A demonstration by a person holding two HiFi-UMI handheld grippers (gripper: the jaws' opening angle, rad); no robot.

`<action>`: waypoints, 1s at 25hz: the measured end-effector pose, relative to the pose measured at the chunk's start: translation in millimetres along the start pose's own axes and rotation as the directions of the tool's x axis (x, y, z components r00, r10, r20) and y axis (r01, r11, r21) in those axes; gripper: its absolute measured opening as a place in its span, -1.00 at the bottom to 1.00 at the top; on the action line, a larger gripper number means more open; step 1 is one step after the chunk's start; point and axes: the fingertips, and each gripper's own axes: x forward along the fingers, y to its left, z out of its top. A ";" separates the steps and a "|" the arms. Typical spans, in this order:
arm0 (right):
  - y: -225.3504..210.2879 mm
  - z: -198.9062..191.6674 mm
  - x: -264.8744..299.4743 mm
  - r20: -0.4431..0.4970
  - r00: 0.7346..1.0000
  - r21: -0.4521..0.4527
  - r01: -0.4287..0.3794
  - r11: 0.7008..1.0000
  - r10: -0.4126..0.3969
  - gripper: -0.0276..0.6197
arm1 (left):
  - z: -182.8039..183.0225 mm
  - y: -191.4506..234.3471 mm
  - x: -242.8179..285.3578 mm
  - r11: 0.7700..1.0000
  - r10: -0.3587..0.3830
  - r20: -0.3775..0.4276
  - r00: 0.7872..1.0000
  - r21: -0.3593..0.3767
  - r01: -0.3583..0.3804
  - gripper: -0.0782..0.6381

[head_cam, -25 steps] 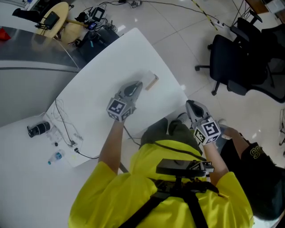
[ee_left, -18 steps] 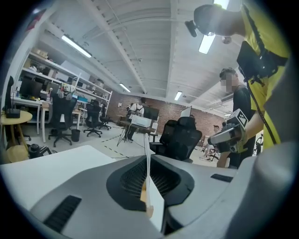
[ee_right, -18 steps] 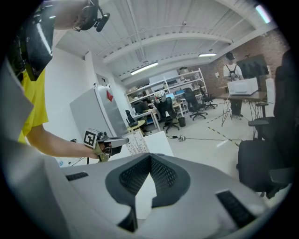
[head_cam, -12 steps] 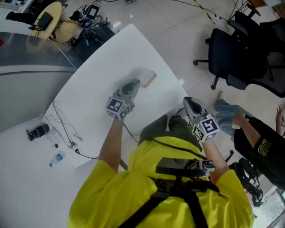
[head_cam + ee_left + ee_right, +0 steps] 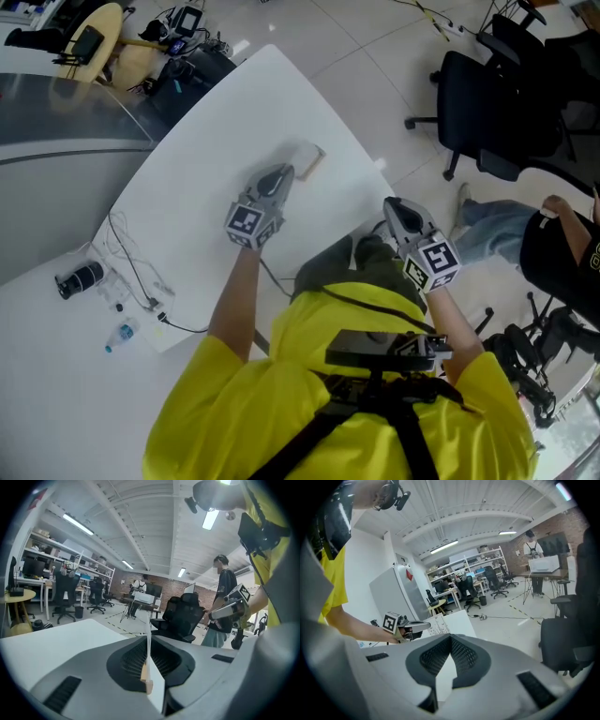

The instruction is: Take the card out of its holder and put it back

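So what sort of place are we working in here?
Most likely a robotics or engineering lab in an open workshop: shelving racks loaded with equipment, black office chairs on a tiled floor with cables and gear piled beside the white worktable.

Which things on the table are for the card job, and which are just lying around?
For the job:
- card
- wooden holder
- left gripper, shut on the card

Just lying about:
- black cylinder
- small bottle
- cables
- office chair, off on the floor
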 end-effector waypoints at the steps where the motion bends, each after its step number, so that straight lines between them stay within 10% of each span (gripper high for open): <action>1: 0.3 -0.2 0.8 -0.001 1.000 0.000 0.000 1.000 0.000 -0.90 | -6.2 1.8 1.5 1.000 0.009 -0.011 1.000 -0.008 -0.009 -0.75; 12: -0.8 7.7 31.6 -0.004 1.000 -0.010 -0.002 1.000 0.002 -0.90 | -16.9 12.7 -2.1 0.989 0.138 0.009 0.990 -0.053 -0.137 -0.69; 25: 17.3 101.4 17.8 0.207 0.978 -0.096 0.037 0.995 -0.016 -0.90 | 115.7 -1.8 -99.5 0.937 0.348 0.195 0.917 -0.043 -0.347 -0.73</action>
